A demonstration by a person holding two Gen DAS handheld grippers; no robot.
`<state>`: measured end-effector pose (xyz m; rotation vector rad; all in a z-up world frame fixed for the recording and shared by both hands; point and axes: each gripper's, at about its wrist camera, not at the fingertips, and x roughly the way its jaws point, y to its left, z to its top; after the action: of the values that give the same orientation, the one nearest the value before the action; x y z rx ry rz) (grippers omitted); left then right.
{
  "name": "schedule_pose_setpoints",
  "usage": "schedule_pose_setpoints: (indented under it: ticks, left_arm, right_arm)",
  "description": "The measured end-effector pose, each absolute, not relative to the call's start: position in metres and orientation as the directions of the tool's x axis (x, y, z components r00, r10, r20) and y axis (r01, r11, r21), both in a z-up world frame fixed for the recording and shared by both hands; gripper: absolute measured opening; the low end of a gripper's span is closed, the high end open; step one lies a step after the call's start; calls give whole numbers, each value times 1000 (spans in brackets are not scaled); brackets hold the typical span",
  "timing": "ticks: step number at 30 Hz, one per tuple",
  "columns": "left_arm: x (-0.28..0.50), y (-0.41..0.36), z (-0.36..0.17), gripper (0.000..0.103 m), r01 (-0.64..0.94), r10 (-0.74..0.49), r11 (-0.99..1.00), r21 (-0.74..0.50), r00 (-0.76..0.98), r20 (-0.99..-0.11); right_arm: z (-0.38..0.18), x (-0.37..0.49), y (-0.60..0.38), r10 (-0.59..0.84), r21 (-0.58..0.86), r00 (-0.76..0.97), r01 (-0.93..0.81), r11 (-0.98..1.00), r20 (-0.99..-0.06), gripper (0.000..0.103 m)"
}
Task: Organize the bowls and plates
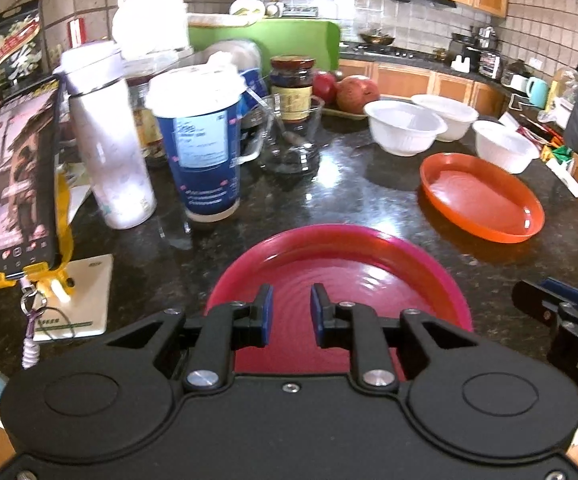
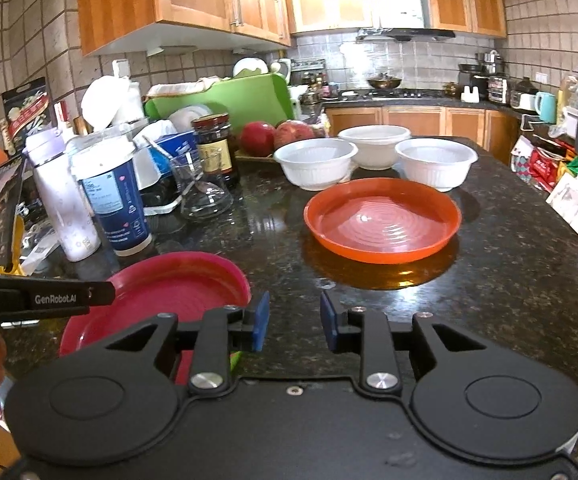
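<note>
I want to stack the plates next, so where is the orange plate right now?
In the right wrist view the orange plate lies flat on the dark counter, just in front of the three white bowls.

At the left, a phone (image 1: 21,184) stood upright on a yellow stand beside a white bottle (image 1: 107,136) and a blue paper cup (image 1: 203,144). Farther back stood a dark sauce jar (image 1: 292,86), two pomegranates (image 1: 349,90) and a green cutting board (image 1: 265,40).
</note>
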<state>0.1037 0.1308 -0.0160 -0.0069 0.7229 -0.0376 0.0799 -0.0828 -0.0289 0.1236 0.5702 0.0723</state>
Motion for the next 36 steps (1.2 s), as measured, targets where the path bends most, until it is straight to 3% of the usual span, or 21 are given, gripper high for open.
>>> schedule_pose_setpoints:
  ticks: [7, 19, 28, 36]
  left_arm:
    - [106, 114, -13, 30, 128, -143, 989, -73, 730, -668]
    - [114, 91, -12, 31, 212, -199, 975, -61, 727, -658]
    - [131, 71, -12, 31, 199, -209, 976, -91, 725, -656]
    - [149, 36, -11, 31, 118, -154, 988, -100, 723, -674]
  right_arm:
    - [-29, 78, -106, 41, 163, 848, 54, 985, -529, 37]
    - [-31, 78, -138, -110, 92, 847, 184, 979, -521, 37]
    - [-21, 79, -179, -186, 51, 852, 241, 969, -488, 37]
    - [-14, 106, -232, -164, 32, 858, 205, 978, -487, 37]
